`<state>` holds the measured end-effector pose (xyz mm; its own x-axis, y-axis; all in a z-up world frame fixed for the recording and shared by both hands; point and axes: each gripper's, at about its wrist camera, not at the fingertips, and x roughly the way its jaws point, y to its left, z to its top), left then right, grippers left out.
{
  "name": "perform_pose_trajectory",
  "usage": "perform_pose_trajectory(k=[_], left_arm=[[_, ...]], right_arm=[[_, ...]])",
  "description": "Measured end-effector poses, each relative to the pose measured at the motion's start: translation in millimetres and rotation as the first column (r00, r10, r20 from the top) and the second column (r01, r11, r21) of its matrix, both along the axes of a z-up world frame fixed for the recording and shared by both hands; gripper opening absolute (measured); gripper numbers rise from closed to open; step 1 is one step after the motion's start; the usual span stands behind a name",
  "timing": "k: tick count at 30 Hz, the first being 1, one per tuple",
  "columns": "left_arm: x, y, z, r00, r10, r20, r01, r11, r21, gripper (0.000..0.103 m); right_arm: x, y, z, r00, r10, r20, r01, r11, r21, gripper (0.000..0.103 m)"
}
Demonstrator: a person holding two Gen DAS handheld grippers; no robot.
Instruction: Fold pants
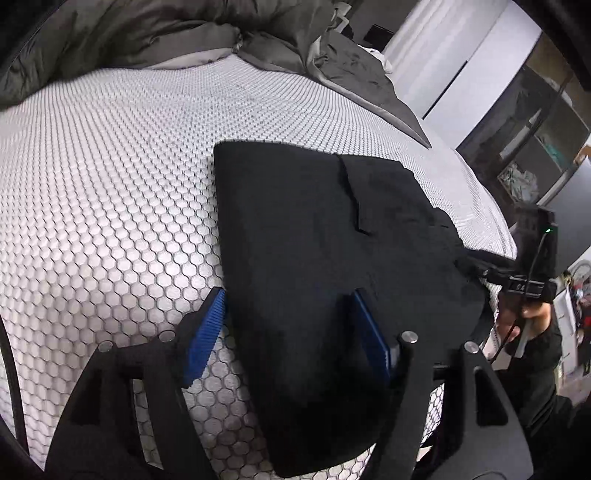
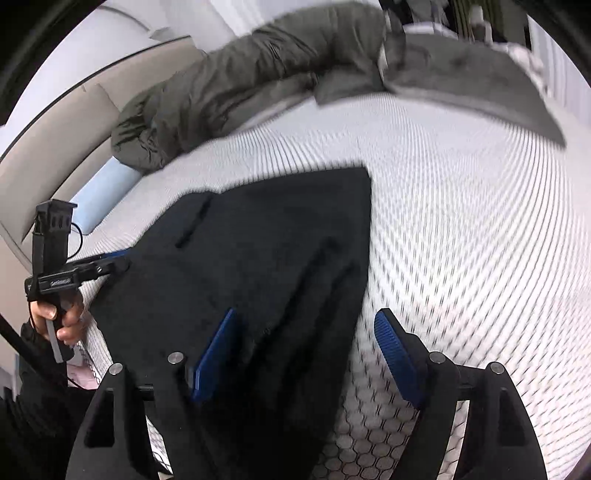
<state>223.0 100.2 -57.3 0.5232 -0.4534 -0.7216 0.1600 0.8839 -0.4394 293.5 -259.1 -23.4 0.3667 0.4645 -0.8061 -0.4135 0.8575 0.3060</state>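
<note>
Both claws stand wide open, gripping nothing. The left claw (image 1: 291, 328) straddles the near left edge of the single pair of black pants (image 1: 314, 236), its blue pads either side of the cloth edge. The right claw (image 2: 306, 350) straddles the near right edge likewise. The pants lie folded on the bed (image 1: 110, 184), its cover honeycomb-patterned, with a grey duvet (image 1: 147, 33) bunched beyond. No writing is legible.

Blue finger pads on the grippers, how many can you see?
4. Left hand-held gripper: one pad on the mattress, one on the black pants. Right hand-held gripper: one on the pants, one over the mattress.
</note>
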Motion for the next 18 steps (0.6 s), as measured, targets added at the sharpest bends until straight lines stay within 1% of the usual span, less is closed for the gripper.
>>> perform_pose_trajectory(k=[1,2,3,4,5,6,7,10,12,14,15,16,18], left_arm=[[2.6,1.2,-0.7,1.000,0.011,0.001,-0.011,1.000,-0.019,0.063],[5.6,1.6,-1.7,1.000,0.019,-0.002,-0.019,0.999,-0.040,0.057],[8.9,1.0,-2.3,1.000,0.018,-0.006,-0.018,0.998,-0.053,0.053],[12.1,-0.4,-2.2,1.000,0.014,-0.004,-0.014,0.998,-0.056,0.049],[16.2,-2.6,-0.6,1.000,0.013,0.004,-0.013,0.999,-0.053,0.047],[20.2,-5.1,1.0,1.000,0.014,0.009,-0.013,0.999,-0.042,0.046],[28.9,-8.5,4.8,1.000,0.016,0.018,-0.016,1.000,-0.026,0.044],[53.4,-17.7,7.7,0.998,0.053,0.038,-0.053,0.999,0.000,0.044],[69.2,-21.5,3.3,0.996,0.082,0.031,-0.083,0.996,0.022,0.044],[72.6,-22.0,3.0,0.995,0.095,0.023,-0.096,0.995,0.034,0.045],[70.7,-23.5,5.5,0.995,0.093,0.034,-0.095,0.994,0.050,0.046],[64.5,-26.8,10.9,0.994,0.093,0.052,-0.098,0.991,0.096,0.048],[54.7,-33.3,18.3,0.991,0.098,0.086,-0.111,0.981,0.160,0.049]], right_arm=[[-3.3,-1.9,-3.3,1.000,0.002,-0.009,-0.002,1.000,0.014,0.077],[0.9,-1.8,-5.1,1.000,-0.003,-0.016,0.004,0.999,0.043,0.074],[6.0,-3.9,-5.6,1.000,-0.004,-0.026,0.007,0.995,0.100,0.050],[10.4,-4.4,-6.2,0.999,-0.011,-0.044,0.016,0.993,0.121,0.041],[14.6,-4.4,-5.4,0.999,-0.023,-0.043,0.028,0.991,0.127,0.037],[18.7,-2.5,-1.8,0.999,-0.032,-0.021,0.035,0.991,0.126,0.032],[20.4,-0.8,1.9,0.999,-0.040,-0.001,0.040,0.993,0.115,0.030],[35.1,3.9,11.9,0.995,-0.082,0.062,0.074,0.991,0.116,0.028],[50.5,7.2,10.3,0.986,-0.122,0.112,0.113,0.990,0.079,0.029],[60.2,6.5,4.1,0.987,-0.139,0.085,0.136,0.990,0.043,0.032],[59.8,6.4,4.9,0.987,-0.145,0.075,0.143,0.989,0.030,0.035],[56.9,6.2,9.5,0.985,-0.147,0.090,0.146,0.989,0.022,0.038],[41.1,6.5,28.6,0.971,-0.150,0.185,0.154,0.988,-0.013,0.042]])
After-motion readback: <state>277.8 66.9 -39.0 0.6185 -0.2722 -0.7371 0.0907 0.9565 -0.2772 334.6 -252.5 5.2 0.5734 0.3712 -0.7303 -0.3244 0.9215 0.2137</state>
